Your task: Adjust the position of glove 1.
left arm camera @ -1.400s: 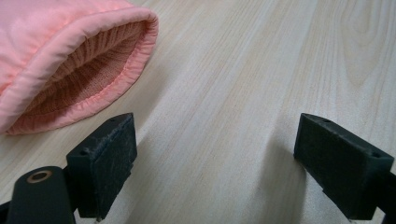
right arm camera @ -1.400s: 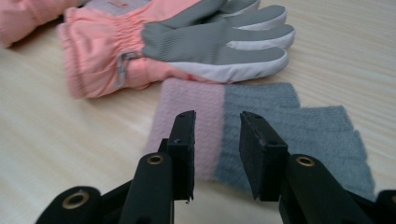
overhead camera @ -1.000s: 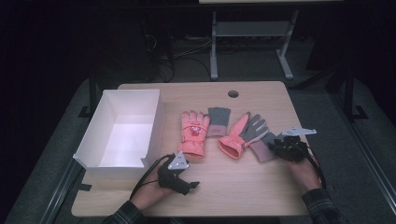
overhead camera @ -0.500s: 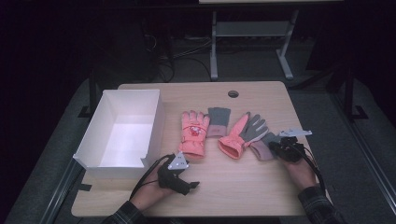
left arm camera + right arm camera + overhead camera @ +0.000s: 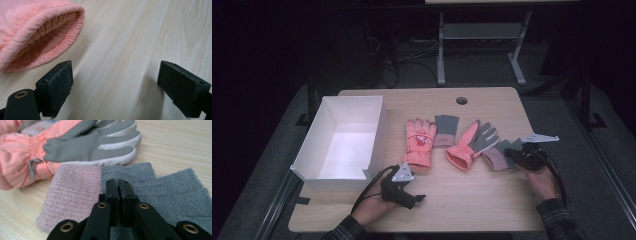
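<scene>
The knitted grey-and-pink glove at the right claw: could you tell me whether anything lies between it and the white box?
Yes. Both pink ski gloves and another knitted glove lie between the knitted glove, pinched by the right claw, and the white box.

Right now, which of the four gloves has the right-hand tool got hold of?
The knit grey glove with the pink cuff at the far right, beside the palm-up ski glove. The right tool is pinched shut on it; the others lie untouched.

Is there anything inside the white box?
No, in the high view the white box at the table's left shows just its bare white floor and walls, with all the gloves lying outside it.
</scene>
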